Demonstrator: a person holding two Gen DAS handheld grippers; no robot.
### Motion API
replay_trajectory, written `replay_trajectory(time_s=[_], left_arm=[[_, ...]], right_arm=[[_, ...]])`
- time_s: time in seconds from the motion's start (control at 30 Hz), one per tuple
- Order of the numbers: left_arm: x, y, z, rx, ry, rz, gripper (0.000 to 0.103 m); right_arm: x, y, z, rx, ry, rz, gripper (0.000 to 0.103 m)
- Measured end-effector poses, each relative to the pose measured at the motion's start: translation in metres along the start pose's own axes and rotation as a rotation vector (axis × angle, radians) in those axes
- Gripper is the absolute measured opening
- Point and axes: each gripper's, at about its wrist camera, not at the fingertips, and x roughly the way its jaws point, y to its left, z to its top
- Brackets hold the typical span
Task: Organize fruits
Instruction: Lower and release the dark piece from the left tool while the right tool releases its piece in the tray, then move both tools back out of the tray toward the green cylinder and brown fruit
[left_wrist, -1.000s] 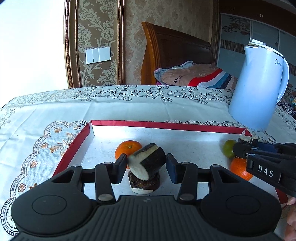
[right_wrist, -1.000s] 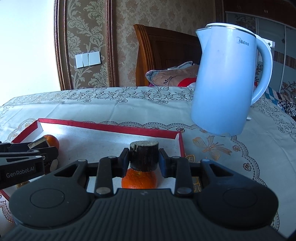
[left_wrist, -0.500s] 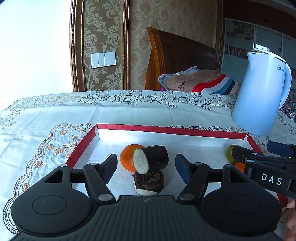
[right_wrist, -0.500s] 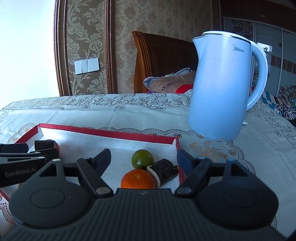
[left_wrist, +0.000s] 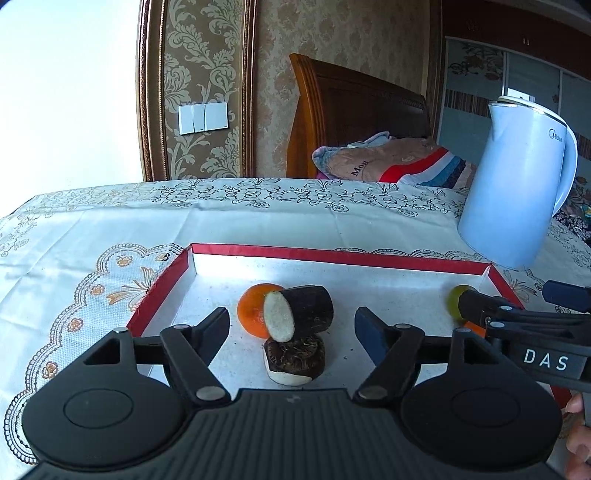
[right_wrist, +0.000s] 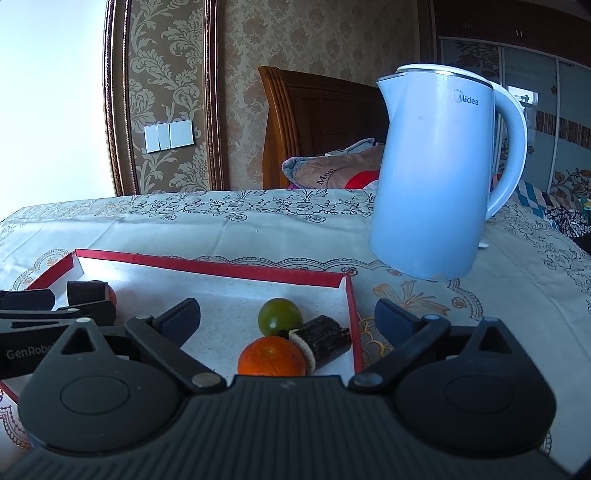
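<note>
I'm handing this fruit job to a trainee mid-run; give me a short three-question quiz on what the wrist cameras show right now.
1. True or false: the left gripper is clamped on the dark-skinned, white-fleshed cane piece.
2. Multiple choice: in the red-rimmed white tray, the round green fruit in front of the right gripper lies A) beyond the round orange tangerine, B) on the floral tablecloth, C) inside the pale blue electric kettle.
3. Fill in: the cane piece rests on another stubby cut ____ piece.

Key: 1 false, jaws just opened; 2 A; 3 cane.
</note>
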Motion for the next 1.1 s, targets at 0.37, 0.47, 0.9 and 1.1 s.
replay_trajectory(time_s=[0.37,0.47,0.9,1.1], left_arm=[[-0.019,0.003,-0.008,0.006,-0.035,0.003,0.076],[-0.022,0.002,-0.010,0.014,-0.041,0.007,0.076],[-0.045,0.010,-0.025,-0.001,-0.060,0.011,0.076],[-0.059,0.011,-0.034,0.000,-0.065,-0.007,0.076]], right_arm=[[-0.007,-0.004,-0.008,0.022,0.007,0.005,0.103],[-0.008,-0.005,-0.009,0.025,0.006,0.005,0.103],[-0.025,-0.012,-0.020,0.053,0.001,0.015,0.103],[-0.040,-0.019,-0.027,0.079,-0.015,0.027,0.103]])
